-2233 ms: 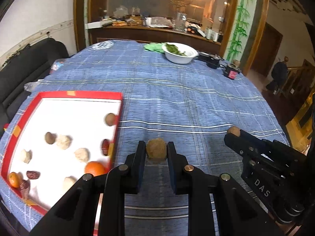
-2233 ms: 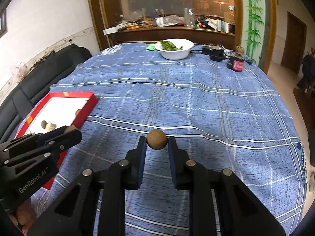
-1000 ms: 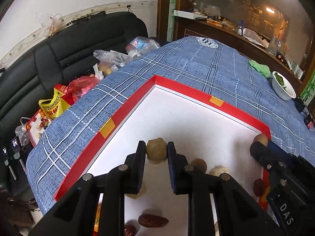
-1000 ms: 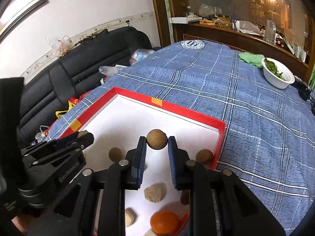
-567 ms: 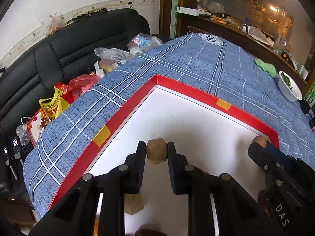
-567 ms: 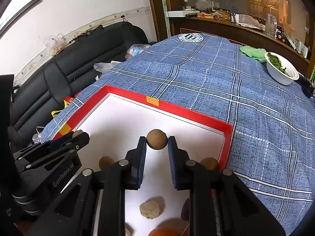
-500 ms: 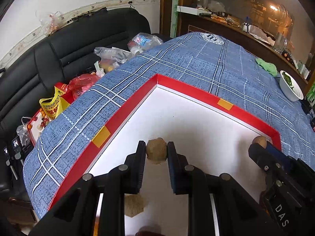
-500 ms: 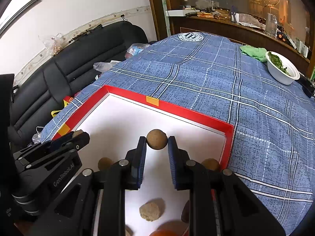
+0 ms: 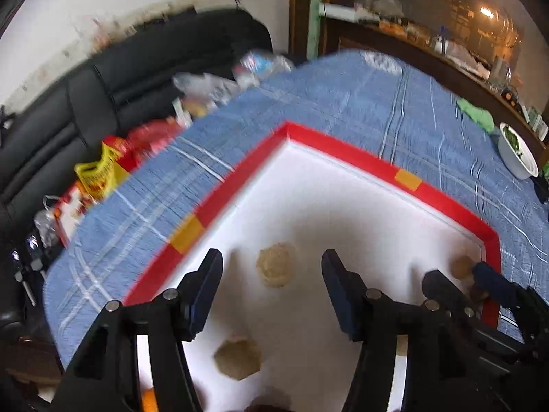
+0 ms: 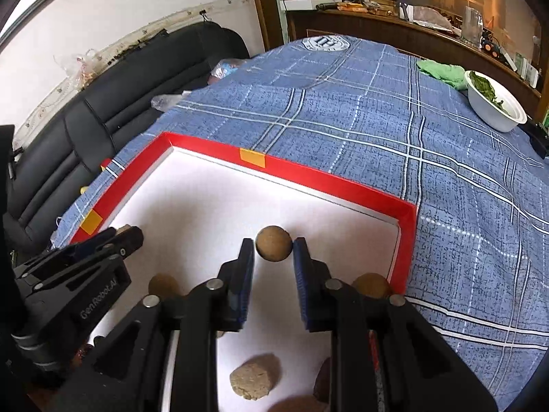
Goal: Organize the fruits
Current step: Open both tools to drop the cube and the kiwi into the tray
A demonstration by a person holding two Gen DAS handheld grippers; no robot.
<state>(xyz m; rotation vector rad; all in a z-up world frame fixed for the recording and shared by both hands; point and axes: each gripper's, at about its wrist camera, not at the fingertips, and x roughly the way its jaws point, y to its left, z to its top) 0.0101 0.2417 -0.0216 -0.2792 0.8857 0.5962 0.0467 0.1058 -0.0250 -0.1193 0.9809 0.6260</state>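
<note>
A red-rimmed white tray [image 9: 338,149] lies on the blue checked cloth. My left gripper [image 9: 272,274] hangs over its near left part with its jaws opening. A pale rough ball [image 9: 274,269] lies free on the white floor between the fingers, touched by neither. My right gripper [image 10: 273,257] is over the tray's right part. Its jaws are starting to open, but a smooth brown round fruit [image 10: 273,243] still sits clamped between the pads. Another pale ball [image 9: 236,357], two brown ones [image 10: 372,285] [image 10: 161,283] and a pale lump [image 10: 254,381] lie on the tray.
A white bowl of greens [image 10: 494,103] and a green cloth [image 10: 439,68] sit at the table's far right. A black sofa [image 10: 103,110] with bags and packets [image 9: 103,171] runs along the left table edge. A dark red fruit [image 10: 322,381] lies by the tray's right rim.
My left jaws have spread and let go of the pale ball, which now rests on the tray floor. The right gripper has sunk slightly toward the tray, brown fruit still in its tips.
</note>
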